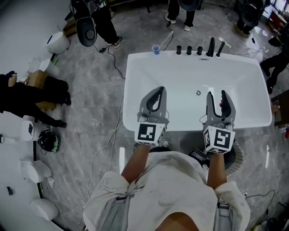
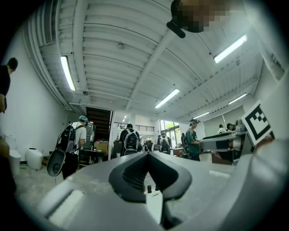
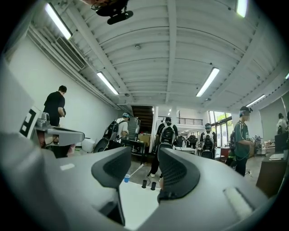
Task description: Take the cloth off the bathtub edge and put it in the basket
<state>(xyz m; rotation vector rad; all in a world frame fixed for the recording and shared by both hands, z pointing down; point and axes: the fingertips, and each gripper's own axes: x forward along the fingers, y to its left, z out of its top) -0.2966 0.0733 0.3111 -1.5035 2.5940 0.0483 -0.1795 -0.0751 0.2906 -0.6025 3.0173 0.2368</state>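
A: Where is the person holding the tongs?

B: Both are out level over the near rim of the bathtub (image 1: 194, 121). The left gripper (image 1: 160, 89) is above the left half of that rim and the right gripper (image 1: 216, 94) above the right half, well apart from each other.

A: Closed or apart?

B: The left gripper's jaws meet at the tips with nothing pinched between them. The right gripper's jaws stand apart, and the gap holds nothing. Through it I only see the bathtub's far rim.

A: And the cloth?

B: I can't pick it out from here. The basket (image 1: 238, 156) stands on the floor just outside the near rim, below the right gripper, and the person's arm hides most of it. Something dark lies by its rim, but I can't tell whether that's the cloth.

A: What's on the far rim?

B: A blue cup (image 1: 156, 49) at its left end, and a row of black taps (image 1: 198, 49) further right. The drain (image 1: 198, 93) shows in the bathtub's floor, between the two grippers. Some people (image 1: 180, 11) stand beyond the far rim.
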